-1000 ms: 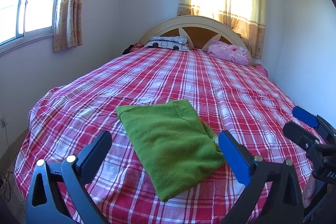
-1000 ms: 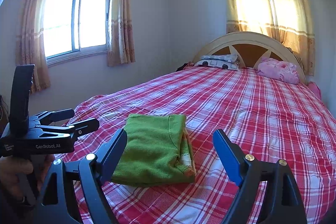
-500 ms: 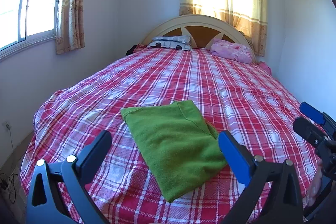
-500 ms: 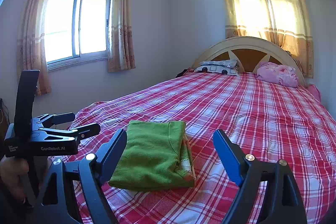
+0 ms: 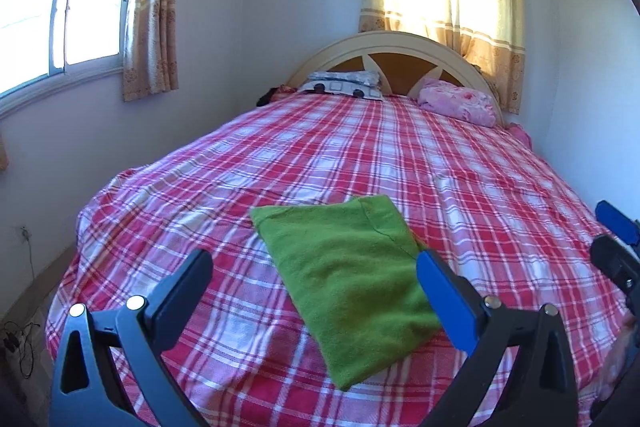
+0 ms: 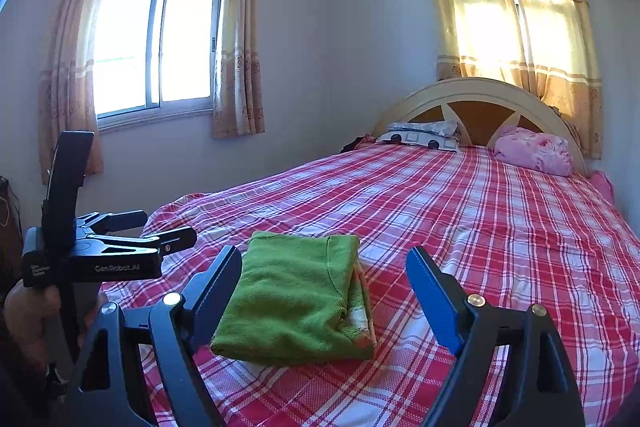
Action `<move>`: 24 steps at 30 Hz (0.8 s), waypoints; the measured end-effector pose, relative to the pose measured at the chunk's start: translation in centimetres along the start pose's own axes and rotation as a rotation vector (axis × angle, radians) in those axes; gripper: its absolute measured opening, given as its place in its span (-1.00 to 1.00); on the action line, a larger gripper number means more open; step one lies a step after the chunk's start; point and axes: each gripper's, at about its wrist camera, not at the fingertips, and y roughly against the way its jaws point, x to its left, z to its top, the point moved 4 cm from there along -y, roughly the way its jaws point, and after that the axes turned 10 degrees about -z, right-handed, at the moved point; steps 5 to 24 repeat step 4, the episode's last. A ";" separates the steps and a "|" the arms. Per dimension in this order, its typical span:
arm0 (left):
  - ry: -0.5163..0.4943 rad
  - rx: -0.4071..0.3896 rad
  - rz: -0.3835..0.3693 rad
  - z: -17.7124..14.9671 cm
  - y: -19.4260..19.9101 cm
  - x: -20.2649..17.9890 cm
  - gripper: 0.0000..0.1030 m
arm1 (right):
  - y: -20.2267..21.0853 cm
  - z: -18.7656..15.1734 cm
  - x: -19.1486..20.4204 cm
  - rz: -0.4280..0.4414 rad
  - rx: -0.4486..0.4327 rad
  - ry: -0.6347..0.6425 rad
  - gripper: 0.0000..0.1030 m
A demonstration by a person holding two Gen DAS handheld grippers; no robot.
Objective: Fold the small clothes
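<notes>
Nearest, left gripper [image 5: 312, 279] with black-and-blue fingers spread wide and holding nothing, raised above the near end of the bed; right gripper [image 6: 324, 275] likewise gaping and bare. Just beyond both, folded green knit garment [image 5: 344, 275] lying flat on the red-and-white plaid bedspread [image 5: 400, 155]. Farthest, patterned grey-white pillow [image 5: 344, 83] and pink floral pillow [image 5: 460, 103] against the arched cream headboard [image 5: 396, 43].

I see a plaid bed [image 5: 360, 155], two pillows [image 5: 344, 85] [image 5: 460, 103] at its headboard [image 5: 396, 43], and curtained windows [image 6: 160, 43].
</notes>
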 end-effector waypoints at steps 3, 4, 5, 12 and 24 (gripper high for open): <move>0.004 -0.006 -0.004 0.0 -0.1 0.3 1.00 | -0.1 -0.4 0.1 0.003 0.011 0.005 0.64; 0.005 -0.006 -0.013 0.1 -0.1 0.3 1.00 | -0.2 -0.5 0.0 0.005 0.016 0.003 0.64; 0.005 -0.006 -0.013 0.1 -0.1 0.3 1.00 | -0.2 -0.5 0.0 0.005 0.016 0.003 0.64; 0.005 -0.006 -0.013 0.1 -0.1 0.3 1.00 | -0.2 -0.5 0.0 0.005 0.016 0.003 0.64; 0.005 -0.006 -0.013 0.1 -0.1 0.3 1.00 | -0.2 -0.5 0.0 0.005 0.016 0.003 0.64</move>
